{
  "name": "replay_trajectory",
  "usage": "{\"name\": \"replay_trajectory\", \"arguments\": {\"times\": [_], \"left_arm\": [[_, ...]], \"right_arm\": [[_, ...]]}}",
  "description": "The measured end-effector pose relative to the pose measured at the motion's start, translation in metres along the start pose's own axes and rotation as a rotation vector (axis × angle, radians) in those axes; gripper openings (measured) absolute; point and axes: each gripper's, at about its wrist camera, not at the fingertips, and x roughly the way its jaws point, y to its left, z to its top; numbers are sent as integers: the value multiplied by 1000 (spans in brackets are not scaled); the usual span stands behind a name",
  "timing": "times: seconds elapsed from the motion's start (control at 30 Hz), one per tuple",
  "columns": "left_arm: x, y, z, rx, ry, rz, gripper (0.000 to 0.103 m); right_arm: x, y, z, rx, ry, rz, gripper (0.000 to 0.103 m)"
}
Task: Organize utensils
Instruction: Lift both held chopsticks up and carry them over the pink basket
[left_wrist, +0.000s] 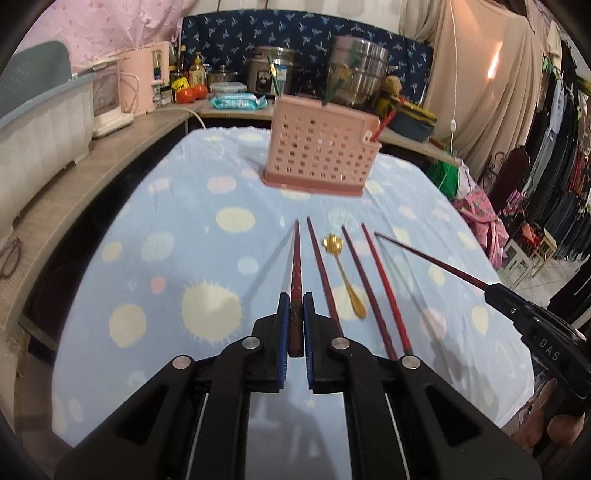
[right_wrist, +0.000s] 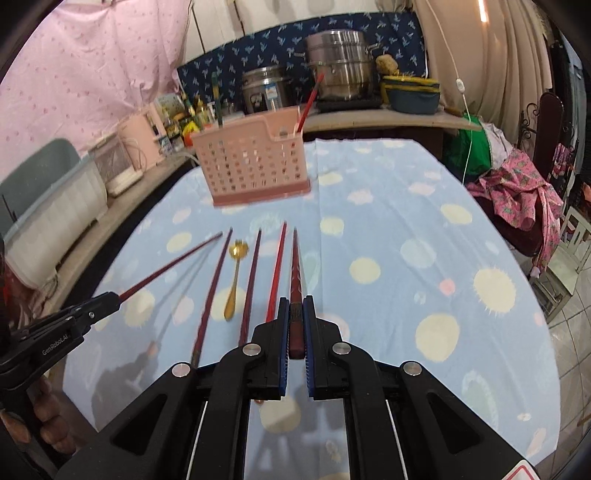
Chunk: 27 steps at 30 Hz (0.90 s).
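Note:
My left gripper (left_wrist: 295, 301) is shut on a dark red chopstick (left_wrist: 296, 266) and holds it above the cloth. My right gripper (right_wrist: 296, 304) is shut on another red chopstick (right_wrist: 295, 266). The right gripper also shows in the left wrist view (left_wrist: 495, 290) at the right, with its chopstick (left_wrist: 428, 258). The left gripper also shows in the right wrist view (right_wrist: 110, 297) with its chopstick (right_wrist: 170, 264). Three red chopsticks (left_wrist: 323, 269) (left_wrist: 364, 280) (left_wrist: 384, 284) and a gold spoon (left_wrist: 345, 275) lie on the cloth. A pink perforated utensil basket (left_wrist: 319, 147) stands beyond, with utensils in it.
The table carries a blue spotted cloth (left_wrist: 184, 221). A shelf on the left holds a grey bin (left_wrist: 40, 122) and pink appliance (left_wrist: 142, 81). Steel pots (left_wrist: 356, 70) and bottles stand behind. Clothes and a chair (right_wrist: 524, 192) are at the right.

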Motion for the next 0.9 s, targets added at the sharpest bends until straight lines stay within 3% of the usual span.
{"name": "replay_trajectory", "arguments": {"times": [0.3,0.9], "left_arm": [[-14,-7,49,11,-114,-2,7],[-20,-11,155,16,-283,3,7]], "right_arm": [[-19,-10,54,31,-133,0,7],[-11,-24,143,76,-235,48,7]]}}
